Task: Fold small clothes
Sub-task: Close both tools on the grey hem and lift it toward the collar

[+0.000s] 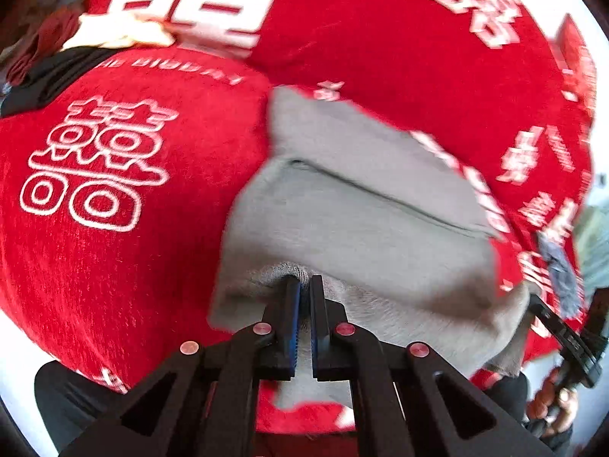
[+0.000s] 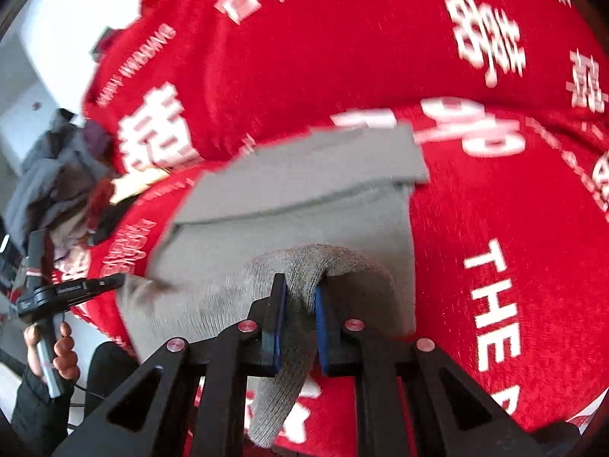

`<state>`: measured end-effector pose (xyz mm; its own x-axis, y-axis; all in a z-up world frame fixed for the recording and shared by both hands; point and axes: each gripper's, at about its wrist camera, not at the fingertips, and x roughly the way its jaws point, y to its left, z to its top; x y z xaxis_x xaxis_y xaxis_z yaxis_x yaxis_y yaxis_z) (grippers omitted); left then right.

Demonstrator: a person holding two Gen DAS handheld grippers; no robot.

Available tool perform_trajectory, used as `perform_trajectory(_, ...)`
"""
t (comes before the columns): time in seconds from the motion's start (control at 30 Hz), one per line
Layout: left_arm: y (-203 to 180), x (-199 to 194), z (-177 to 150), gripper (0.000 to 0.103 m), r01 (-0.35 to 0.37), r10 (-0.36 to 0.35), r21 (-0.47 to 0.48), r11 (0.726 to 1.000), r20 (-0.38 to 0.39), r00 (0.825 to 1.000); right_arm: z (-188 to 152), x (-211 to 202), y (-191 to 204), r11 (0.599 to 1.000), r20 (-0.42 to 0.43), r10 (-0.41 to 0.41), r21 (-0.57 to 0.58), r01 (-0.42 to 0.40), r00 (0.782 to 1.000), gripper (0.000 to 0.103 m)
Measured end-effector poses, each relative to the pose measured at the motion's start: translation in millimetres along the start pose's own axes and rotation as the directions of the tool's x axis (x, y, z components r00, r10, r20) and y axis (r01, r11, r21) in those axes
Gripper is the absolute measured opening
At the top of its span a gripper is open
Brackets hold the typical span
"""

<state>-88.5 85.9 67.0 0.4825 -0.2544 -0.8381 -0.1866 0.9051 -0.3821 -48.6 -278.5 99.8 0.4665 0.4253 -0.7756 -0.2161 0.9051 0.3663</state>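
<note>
Both grippers are clamped on the near hem of the grey knit garment point(image 1: 361, 205), which lies on the red blanket point(image 1: 114, 228). The left gripper point(image 1: 303, 297) pinches the near-left corner, the right gripper point(image 2: 298, 297) has a bunched fold near the right edge. The rest of the cloth stretches straight away from the fingers, so I'd guess the near edge goes over toward the far one.

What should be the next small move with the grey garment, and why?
Probably carry the held near edge forward and lay it toward the far edge. Both the left gripper and the right gripper are shut on the near edge of the grey garment, which is lifted off the red cloth, while its far part still lies flat.
</note>
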Motion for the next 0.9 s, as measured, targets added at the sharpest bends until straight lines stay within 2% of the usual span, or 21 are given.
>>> perform_trajectory(0.07,13,12,-6,0.005,0.007,-0.009,-0.029,1.0,-0.061,0.998,-5,24,-11,0.999,-0.063,-0.026,0.035,0.029,0.998,0.02)
perform_trajectory(0.1,21,19,-9,0.006,0.02,-0.022,-0.04,0.999,-0.066,0.998,-7,29,-19,0.998,-0.086,-0.033,0.046,0.037,0.996,0.023)
perform_trajectory(0.13,27,22,-13,0.012,0.043,-0.047,-0.065,0.997,-0.06,0.997,-8,38,-28,0.997,-0.115,-0.021,0.069,0.029,0.993,0.024)
perform_trajectory(0.2,42,16,-21,0.033,0.111,-0.119,-0.129,0.985,-0.051,0.992,-14,36,-34,0.993,-0.117,0.024,0.114,-0.01,0.993,0.034)
perform_trajectory(0.23,51,10,-28,0.073,0.132,-0.141,-0.157,0.979,-0.048,0.989,-19,31,-36,0.991,-0.104,0.042,0.131,-0.028,0.994,0.04)
perform_trajectory(0.27,58,2,-37,0.094,0.128,-0.135,-0.184,0.975,-0.028,0.99,-25,25,-35,0.99,-0.089,0.048,0.136,-0.036,0.995,0.057)
perform_trajectory(0.3,64,-9,-46,0.102,0.104,-0.101,-0.217,0.971,0.025,0.995,-30,19,-34,0.991,-0.078,0.047,0.129,-0.036,0.996,0.076)
perform_trajectory(0.33,70,-17,-56,0.102,0.103,-0.092,-0.229,0.968,0.057,0.994,-38,11,-28,0.993,-0.059,0.04,0.109,-0.033,0.997,0.081)
perform_trajectory(0.37,71,-18,-62,0.102,0.122,-0.115,-0.222,0.967,0.046,0.992,-43,7,-23,0.995,-0.044,0.043,0.087,-0.039,0.998,0.081)
perform_trajectory(0.43,68,-10,-73,0.102,0.156,-0.162,-0.219,0.963,-0.007,0.987,-48,1,-10,0.998,-0.046,0.057,0.026,-0.056,0.997,0.081)
perform_trajectory(0.53,45,15,-76,0.101,0.144,-0.159,-0.168,0.975,-0.08,0.984,-49,24,6,0.999,-0.113,0.036,-0.014,-0.038,0.993,0.077)
perform_trajectory(0.6,27,26,-73,0.098,0.127,-0.138,-0.12,0.985,-0.095,0.986,-51,39,8,0.999,-0.147,0.034,-0.012,-0.036,0.989,0.059)
perform_trajectory(0.63,20,31,-73,0.091,0.128,-0.138,-0.103,0.986,-0.098,0.985,-53,46,9,0.999,-0.155,0.035,-0.017,-0.038,0.987,0.057)
perform_trajectory(0.67,11,33,-71,0.091,0.101,-0.109,-0.083,0.991,-0.1,0.989,-55,44,12,0.999,-0.133,0.02,-0.04,-0.026,0.991,0.047)
perform_trajectory(0.7,4,34,-71,0.091,0.067,-0.071,-0.053,0.996,-0.088,0.994,-55,44,15,0.997,-0.125,0.008,-0.072,-0.017,0.992,0.019)
perform_trajectory(0.73,-3,32,-71,0.066,0.048,-0.048,-0.006,0.999,-0.074,0.996,-55,45,15,0.997,-0.149,0.017,-0.076,-0.029,0.989,0.009)
perform_trajectory(0.77,-8,29,-72,0.022,0.035,-0.032,0.042,0.999,-0.068,0.997,-55,45,13,0.997,-0.159,0.036,-0.058,-0.045,0.987,0.009)
perform_trajectory(0.8,-14,26,-71,0.008,0.07,-0.062,0.085,0.994,-0.098,0.993,-55,42,11,0.997,-0.146,0.056,-0.043,-0.063,0.988,0.008)
perform_trajectory(0.83,-12,22,-73,0.008,0.096,-0.086,0.084,0.992,-0.115,0.99,-54,33,9,0.995,-0.122,0.09,-0.037,-0.095,0.988,0.008)
perform_trajectory(0.9,-14,7,-74,0.008,0.089,-0.081,0.105,0.99,-0.08,0.993,-51,19,10,0.989,-0.079,0.139,-0.037,-0.142,0.987,0.008)
